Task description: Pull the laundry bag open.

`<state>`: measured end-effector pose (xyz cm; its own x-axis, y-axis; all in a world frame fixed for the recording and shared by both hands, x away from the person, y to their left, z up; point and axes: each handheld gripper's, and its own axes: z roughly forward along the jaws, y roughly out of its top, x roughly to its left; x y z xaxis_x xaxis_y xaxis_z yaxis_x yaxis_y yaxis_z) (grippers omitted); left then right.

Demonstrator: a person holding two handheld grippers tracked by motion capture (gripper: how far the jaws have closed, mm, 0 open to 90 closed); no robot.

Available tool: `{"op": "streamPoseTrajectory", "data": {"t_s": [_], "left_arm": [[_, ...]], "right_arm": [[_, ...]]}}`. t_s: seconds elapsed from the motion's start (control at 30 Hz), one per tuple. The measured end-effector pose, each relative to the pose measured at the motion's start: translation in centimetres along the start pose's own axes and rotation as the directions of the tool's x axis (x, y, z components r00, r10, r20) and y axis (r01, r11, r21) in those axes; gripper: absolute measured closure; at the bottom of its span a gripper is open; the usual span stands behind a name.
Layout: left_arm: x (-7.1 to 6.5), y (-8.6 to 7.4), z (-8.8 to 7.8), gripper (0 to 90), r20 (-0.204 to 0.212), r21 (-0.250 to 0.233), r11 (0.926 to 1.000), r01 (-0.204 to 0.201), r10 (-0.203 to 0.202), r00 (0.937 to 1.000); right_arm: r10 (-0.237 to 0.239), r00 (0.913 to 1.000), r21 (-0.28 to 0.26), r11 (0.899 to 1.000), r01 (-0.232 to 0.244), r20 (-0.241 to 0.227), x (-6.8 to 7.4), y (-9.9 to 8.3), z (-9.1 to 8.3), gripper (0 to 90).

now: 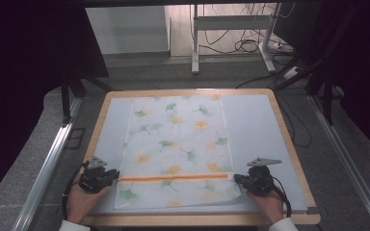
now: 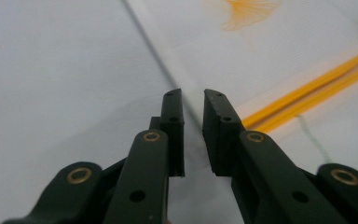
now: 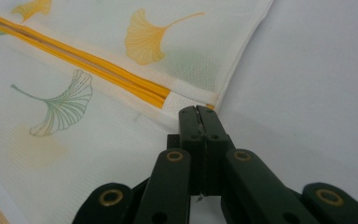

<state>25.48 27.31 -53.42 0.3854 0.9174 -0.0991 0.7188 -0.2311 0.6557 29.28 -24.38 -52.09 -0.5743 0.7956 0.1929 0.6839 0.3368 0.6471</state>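
Left gripper [image 2: 193,100]: jaws slightly parted, gripping nothing; mesh bag's [image 1: 176,144] edge lay in the gap.
Right gripper [image 3: 198,112]: jaws closed, pinching the bag's edge.
Zipper [image 3: 98,70]: orange, ending just beyond right jaws.

Grey carpet floor [image 1: 183,74], white desk frame [image 1: 231,29] (cables [image 1: 250,45] beneath), black curtains [image 1: 24,72], metal rails [image 1: 46,166].

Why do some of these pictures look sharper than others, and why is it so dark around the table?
High view: soft, the surroundings nearly black, light falling evenly on the pale wooden table. Left gripper view: the orange zip stripe is smeared and out of focus. Right gripper view: crisp on the white mesh bag with ginkgo leaves.
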Motion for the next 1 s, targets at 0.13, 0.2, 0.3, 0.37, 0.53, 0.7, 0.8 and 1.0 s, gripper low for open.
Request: {"op": "streamPoseTrajectory", "data": {"t_s": [0.13, 0.2, 0.3, 0.37, 0.53, 0.7, 0.8, 1.0], "left_arm": [[0.3, 0.1, -0.4, 73.6, 0.018, -0.044, 0.9988, 0.023, -0.022, 0.9996], [0.0, 0.3, -0.5, 72.6, 0.023, -0.071, 0.9974, 0.011, -0.009, 0.9997], [-0.7, 0.6, -0.8, 70.6, 0.028, -0.108, 0.9942, -0.004, 0.007, 0.9996], [-0.9, 0.7, -1.0, 68.2, 0.033, -0.128, 0.9917, -0.015, 0.019, 0.9993], [-1.3, 1.1, -0.9, 57.7, 0.046, -0.134, 0.9909, -0.005, 0.012, 0.9989], [-2.1, 1.6, -0.8, 48.0, 0.053, -0.147, 0.9889, -0.021, 0.03, 0.9981], [-2.2, 1.6, -1.1, 44.3, 0.049, -0.168, 0.9856, -0.018, 0.027, 0.9984], [-1.2, 1.3, -1.7, 41.0, 0.049, -0.195, 0.9807, 0.006, 0.003, 0.9988]], "right_arm": [[0.0, 1.0, -0.002, 1.0, 0.0, 0.004, 0.0, 0.0, 0.0, 88.9], [-0.002, 1.0, -0.002, 1.0, 0.002, 0.004, 0.0, 0.0, 0.0, 88.9], [-0.021, 0.9996, 0.003, 1.0, 0.021, 0.018, 0.3, 0.0, -0.1, 88.8], [-0.04, 0.999, -0.001, 0.999, 0.04, 0.022, 0.5, 0.0, -0.1, 88.8], [-0.076, 0.9971, -0.061, 0.995, 0.076, 0.004, 0.8, 0.2, -0.9, 88.7], [-0.119, 0.9928, -0.131, 0.985, 0.116, -0.013, 1.1, 0.3, -1.8, 86.5], [-0.147, 0.9892, -0.173, 0.975, 0.143, -0.007, 0.8, 0.2, -2.6, 81.2], [-0.15, 0.9886, -0.211, 0.967, 0.145, -0.011, -0.8, -0.3, -3.8, 69.9]]}}
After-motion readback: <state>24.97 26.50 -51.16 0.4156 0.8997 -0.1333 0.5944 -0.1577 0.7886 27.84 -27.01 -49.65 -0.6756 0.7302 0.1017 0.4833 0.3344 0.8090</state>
